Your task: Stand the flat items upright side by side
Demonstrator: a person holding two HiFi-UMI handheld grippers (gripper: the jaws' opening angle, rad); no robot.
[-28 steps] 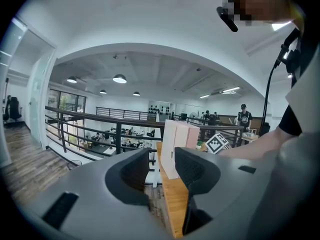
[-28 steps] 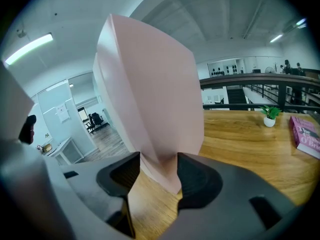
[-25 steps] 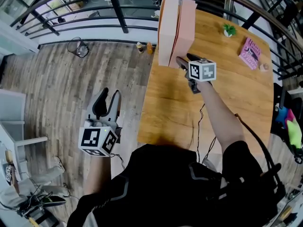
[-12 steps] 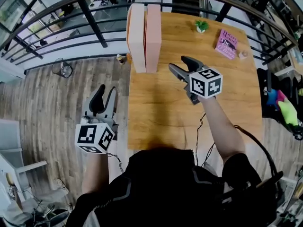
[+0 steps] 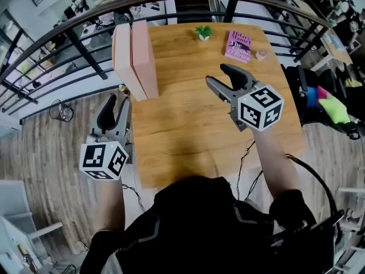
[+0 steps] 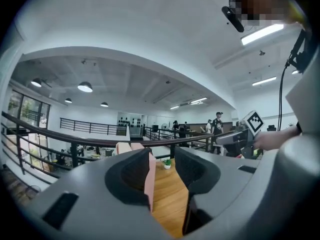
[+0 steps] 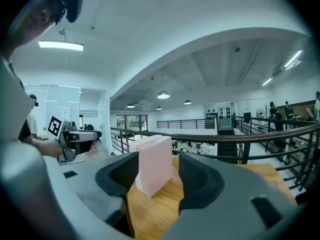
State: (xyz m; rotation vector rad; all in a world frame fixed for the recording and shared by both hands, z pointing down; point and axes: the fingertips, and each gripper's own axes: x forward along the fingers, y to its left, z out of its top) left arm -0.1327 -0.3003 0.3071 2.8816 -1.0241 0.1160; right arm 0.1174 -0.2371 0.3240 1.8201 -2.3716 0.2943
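Pink slabs (image 5: 135, 59), two of them, stand up side by side and touching at the upper left of the wooden table (image 5: 188, 136). The right gripper (image 5: 216, 75) is over the middle of the table, apart from them. Its jaws are closing with nothing between them. The left gripper (image 5: 117, 104) hangs at the lower left, just past the table's edge, jaws spread and empty.

I am working in what looks like a large open-plan office or lab, on an upper level. A wooden counter (image 5: 194, 113) stands beside a black metal railing (image 5: 84, 53) on a wood-plank floor (image 5: 40, 141). Round ceiling lamps (image 6: 85, 87) light people (image 6: 217, 124) standing far off.
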